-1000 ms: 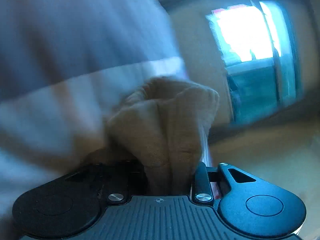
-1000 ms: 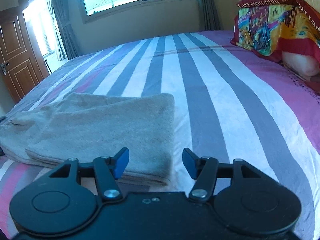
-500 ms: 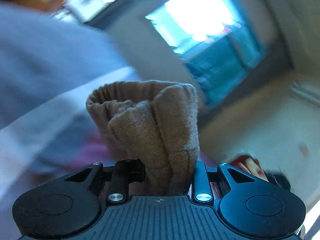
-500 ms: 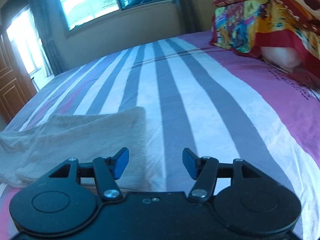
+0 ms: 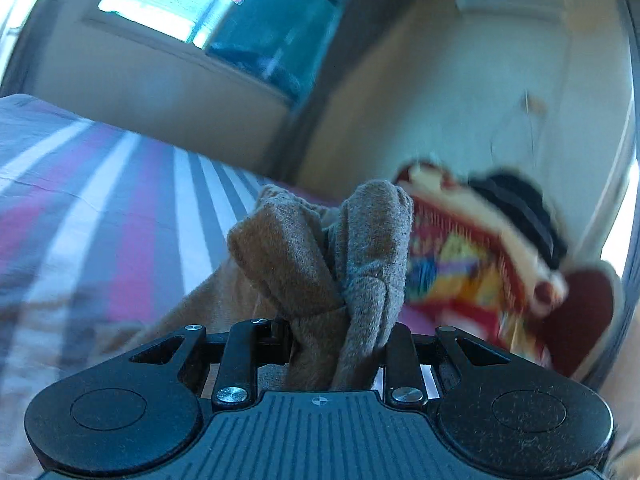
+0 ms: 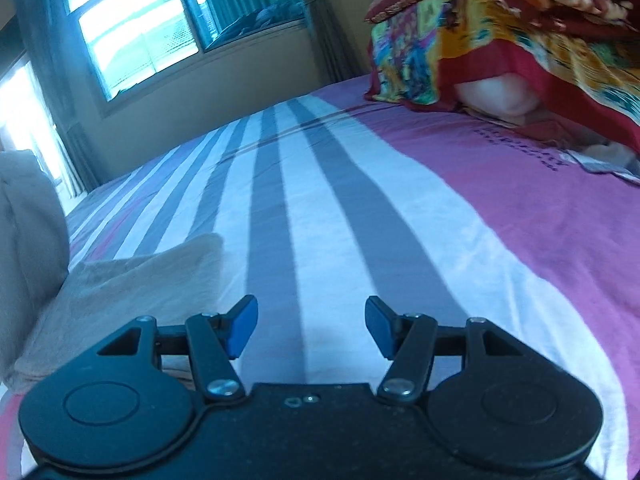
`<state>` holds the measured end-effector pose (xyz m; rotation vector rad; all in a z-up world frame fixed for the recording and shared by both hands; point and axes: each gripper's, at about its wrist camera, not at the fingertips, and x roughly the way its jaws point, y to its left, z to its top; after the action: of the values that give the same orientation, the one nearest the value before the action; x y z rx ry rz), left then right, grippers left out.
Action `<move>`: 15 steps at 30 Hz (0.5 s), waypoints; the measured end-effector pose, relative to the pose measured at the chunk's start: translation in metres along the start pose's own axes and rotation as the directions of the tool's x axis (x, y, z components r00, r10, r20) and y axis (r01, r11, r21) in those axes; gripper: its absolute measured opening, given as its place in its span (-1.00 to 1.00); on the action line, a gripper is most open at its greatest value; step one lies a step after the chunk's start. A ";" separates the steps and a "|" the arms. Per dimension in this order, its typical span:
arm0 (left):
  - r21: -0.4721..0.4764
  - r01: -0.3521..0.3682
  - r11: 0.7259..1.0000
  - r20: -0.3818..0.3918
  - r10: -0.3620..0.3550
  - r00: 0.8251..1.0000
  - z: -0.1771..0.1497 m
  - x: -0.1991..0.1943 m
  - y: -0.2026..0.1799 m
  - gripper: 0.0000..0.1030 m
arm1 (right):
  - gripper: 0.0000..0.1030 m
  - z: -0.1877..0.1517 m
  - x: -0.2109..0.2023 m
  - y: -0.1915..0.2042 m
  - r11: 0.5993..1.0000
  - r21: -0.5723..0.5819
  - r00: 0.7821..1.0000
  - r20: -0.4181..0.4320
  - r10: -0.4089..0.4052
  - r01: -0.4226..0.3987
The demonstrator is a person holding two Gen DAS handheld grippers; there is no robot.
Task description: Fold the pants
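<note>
Swinging up off the bed (image 6: 360, 208), left tool (image 5: 340, 332) is clamping bunched pants (image 5: 320, 248); right tool (image 6: 310, 326) is hanging half-open, empty. Soft, floppy cloth — grip hems.

Below my claws lies the bed (image 6: 400, 208), its sheet striped white, grey and pink-purple, the stripes running away toward the far wall. On it, at the near left in my right view, the pants (image 6: 132, 280) lie folded flat, tan and soft. At the far right corner a heap of bright patterned blankets (image 6: 500, 32) sits over a pale pillow (image 6: 496, 96), which rests on the sheet.
</note>
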<state>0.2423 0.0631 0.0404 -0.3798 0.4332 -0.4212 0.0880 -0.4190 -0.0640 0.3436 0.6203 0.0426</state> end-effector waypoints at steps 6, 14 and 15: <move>0.102 -0.015 0.995 -0.140 0.029 0.990 -0.036 0.043 -0.041 -0.49 | 0.14 -0.006 -0.003 -0.020 0.999 0.035 1.000 0.001 -0.001 0.001; 0.260 0.041 0.965 -0.311 0.043 0.949 -0.100 0.096 -0.092 -0.49 | 0.13 -0.019 -0.005 -0.043 0.997 0.081 1.000 -0.001 0.010 -0.009; 0.288 0.045 0.957 -0.323 0.053 0.945 -0.107 0.104 -0.100 -0.49 | 0.13 -0.020 -0.006 -0.044 0.996 0.083 1.000 0.002 0.013 -0.013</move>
<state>0.2465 -0.0979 -0.0388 -0.0183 0.6857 -0.5391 0.0686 -0.4556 -0.0899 0.4285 0.6199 0.0292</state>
